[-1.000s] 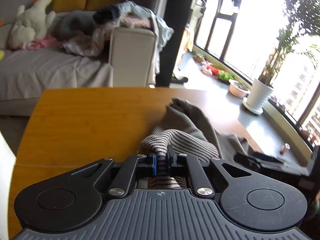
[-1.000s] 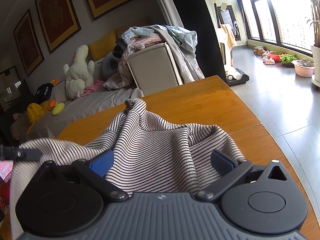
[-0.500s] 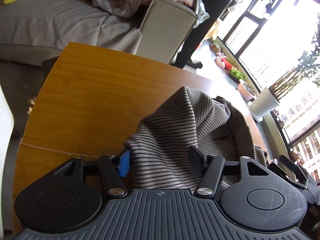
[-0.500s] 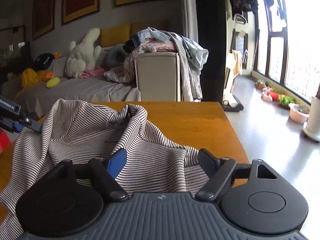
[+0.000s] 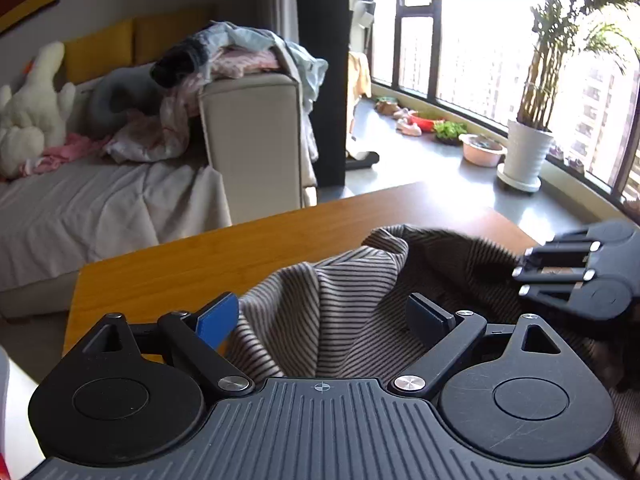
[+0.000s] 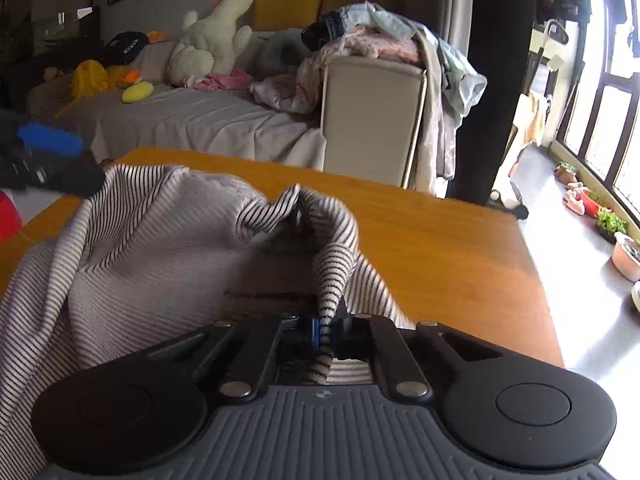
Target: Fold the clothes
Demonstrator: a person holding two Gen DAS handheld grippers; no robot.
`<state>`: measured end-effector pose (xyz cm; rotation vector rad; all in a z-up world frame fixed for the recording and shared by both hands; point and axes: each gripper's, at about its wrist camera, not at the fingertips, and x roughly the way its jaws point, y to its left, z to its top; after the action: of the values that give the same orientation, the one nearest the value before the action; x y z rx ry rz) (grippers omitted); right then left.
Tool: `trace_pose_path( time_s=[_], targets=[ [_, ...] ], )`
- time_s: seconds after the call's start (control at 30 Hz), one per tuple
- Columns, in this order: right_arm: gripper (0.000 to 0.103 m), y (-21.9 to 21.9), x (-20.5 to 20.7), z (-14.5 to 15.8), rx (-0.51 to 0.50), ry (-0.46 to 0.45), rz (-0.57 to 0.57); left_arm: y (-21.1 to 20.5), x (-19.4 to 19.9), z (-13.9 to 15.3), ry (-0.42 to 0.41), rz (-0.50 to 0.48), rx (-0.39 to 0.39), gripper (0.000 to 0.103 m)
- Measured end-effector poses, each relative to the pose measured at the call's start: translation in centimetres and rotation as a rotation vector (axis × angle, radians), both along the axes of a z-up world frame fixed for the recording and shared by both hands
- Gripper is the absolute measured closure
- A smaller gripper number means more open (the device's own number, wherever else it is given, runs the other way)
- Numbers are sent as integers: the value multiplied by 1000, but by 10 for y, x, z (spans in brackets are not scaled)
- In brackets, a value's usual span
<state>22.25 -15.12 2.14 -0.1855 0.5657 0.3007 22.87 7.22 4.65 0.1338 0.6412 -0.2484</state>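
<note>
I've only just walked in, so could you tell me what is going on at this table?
A person with a handheld gripper in each hand is folding a striped garment on the wooden table. The right gripper is shut on a bunched fold of it, lifting that fold off the table. The left gripper is open, with cloth lying between its fingers but not pinched. The garment is crumpled, not yet folded flat.

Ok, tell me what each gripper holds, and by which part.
The right gripper pinches a raised fold of the striped garment. The left gripper is open and holds nothing.
</note>
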Motion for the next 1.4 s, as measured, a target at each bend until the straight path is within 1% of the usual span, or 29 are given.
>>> trace_pose_path(
  time_s=[0.07, 0.1, 0.2, 0.23, 0.27, 0.3, 0.33, 0.4, 0.47, 0.5, 0.57, 0.63, 0.67, 0.7, 0.77, 0.83, 0.87, 0.9, 0.97, 1.03, 1.07, 1.1, 1.17, 1.2, 1.23, 1.27, 1.3, 1.33, 1.4],
  targets=[
    [97, -20, 11, 18, -5, -63, -75, -12, 24, -17, -20, 40, 103, 10],
    [97, -31, 21, 18, 2, -62, -119, -12, 35, -23, -33, 84, 144, 11],
    [97, -67, 54, 2, 43, 4, -251, 4, 71, -40, -59, 238, 242, 20],
    [97, -75, 64, -9, 47, 33, -287, 13, 79, -44, -58, 282, 260, 24],
    [97, -80, 70, -21, 40, 60, -312, 22, 87, -47, -57, 326, 279, 25],
    [93, -83, 74, -36, 34, 86, -333, 31, 93, -48, -52, 362, 279, 26],
    [90, -87, 74, -45, 47, 80, -344, 40, 90, -43, -40, 380, 234, 27],
    [85, -95, 69, -46, 101, 69, -350, 54, 83, -33, -19, 405, 138, 24],
    [75, -98, 64, -45, 110, 54, -359, 53, 61, -17, -27, 369, 1, 16],
    [75, -98, 61, -43, 104, 41, -359, 47, 48, -11, -41, 334, -64, 10],
    [72, -97, 51, -37, 86, 9, -358, 31, 24, -4, -66, 250, -160, 7],
    [65, -98, 25, -17, 58, -48, -335, 7, 0, -7, -83, 155, -213, 6],
    [56, -99, 11, -6, 45, -77, -320, -5, -11, -13, -81, 110, -228, 6],
    [48, -101, -6, 5, 29, -103, -301, -15, -20, -20, -73, 67, -236, 6],
    [42, -105, -49, 26, -6, -133, -239, -32, -32, -37, -58, 2, -217, 6],
    [35, -101, -90, 38, -30, -125, -162, -42, -40, -52, -59, 9, -147, 6],
    [29, -98, -112, 40, -37, -110, -116, -42, -41, -55, -66, 22, -128, 6],
    [27, -95, -135, 42, -43, -92, -65, -39, -43, -55, -78, 41, -128, 6],
    [27, -85, -176, 40, -15, -48, 41, -34, -46, -54, -99, 76, -121, 6],
    [27, -75, -205, 33, 54, -2, 128, -32, -49, -54, -107, 92, -96, 6],
    [24, -67, -216, 26, 68, 19, 158, -32, -52, -53, -115, 102, -82, 6],
    [23, -58, -222, 16, 44, 30, 162, -31, -55, -52, -123, 111, -67, 6],
    [23, -45, -224, -4, -23, 49, 132, -27, -57, -49, -136, 125, -37, 6],
    [35, -43, -218, -13, -44, 63, 100, -26, -59, -48, -139, 131, -25, 6],
    [54, -41, -213, -22, -65, 78, 69, -23, -61, -48, -139, 135, -21, 5],
    [93, -44, -205, -24, -53, 95, 40, -19, -63, -47, -136, 141, -26, 5],
    [95, -54, -194, -18, -5, 96, 4, -15, -64, -45, -131, 148, -37, 5],
    [95, -70, -182, -4, 37, 71, -46, -8, -65, -43, -121, 157, -67, 4],
    [95, -108, -160, 30, 92, -15, -175, 9, -67, -37, -92, 174, -140, 1]
  ],
)
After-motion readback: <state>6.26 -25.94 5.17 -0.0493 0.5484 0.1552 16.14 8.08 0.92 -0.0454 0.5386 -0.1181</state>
